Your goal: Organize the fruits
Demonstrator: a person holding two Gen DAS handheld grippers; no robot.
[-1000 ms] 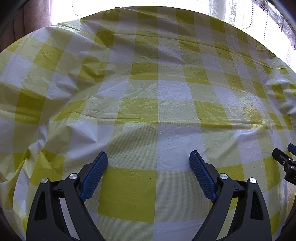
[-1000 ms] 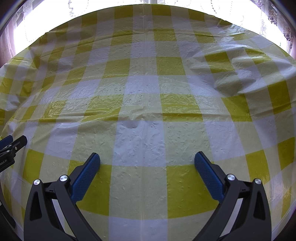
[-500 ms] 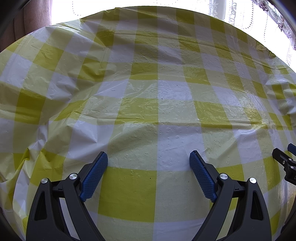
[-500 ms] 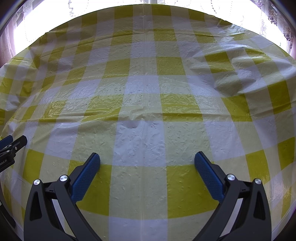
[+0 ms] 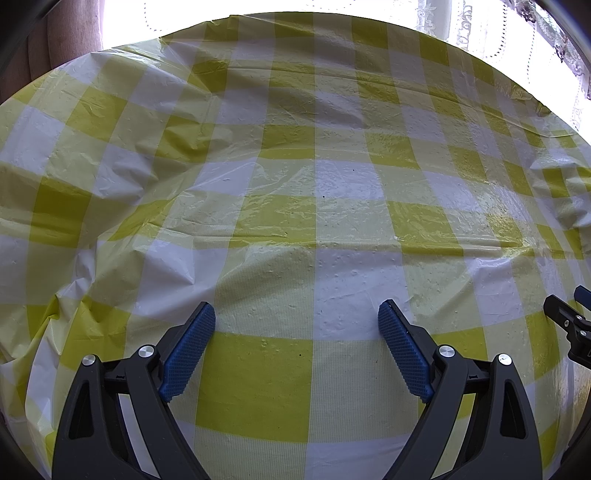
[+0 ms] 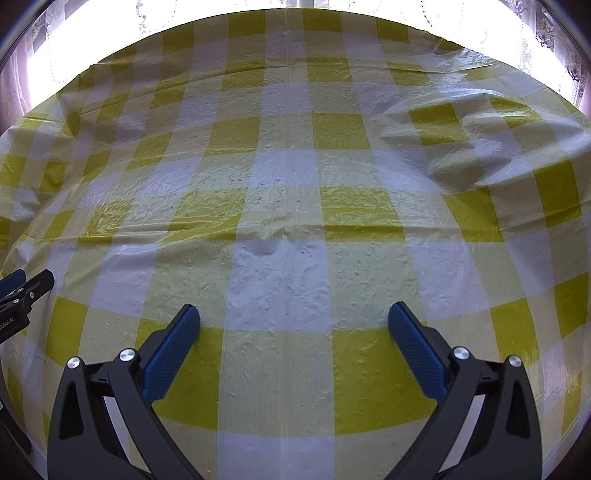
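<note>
1. Left hand-held gripper hangs over the desk, tilted down twd the cloth; jaws spread wide, nothing btwn the blue ribbed pads.
2. Right hand-held gripper sits the same way: jaws spread wide, blue pads apart, only cloth showing btwn them.
3. Desk is covered by a yellow-and-white check plastic cloth, glossy & creased; a seam runs across it in both views.
4. Cloth bunches into a raised fold nr the desk's far right edge in the right wrist view, and rumples along the left edge in the left wrist view.
5. Fruits: none in either view, so their place can't be told from here.
6. Each gripper shows at the rim of the other's view: right one's tip at the right edge, left one's at the left edge. The two are side by side.
7. Bright window w/ lace curtain behind the desk's far edge.
</note>
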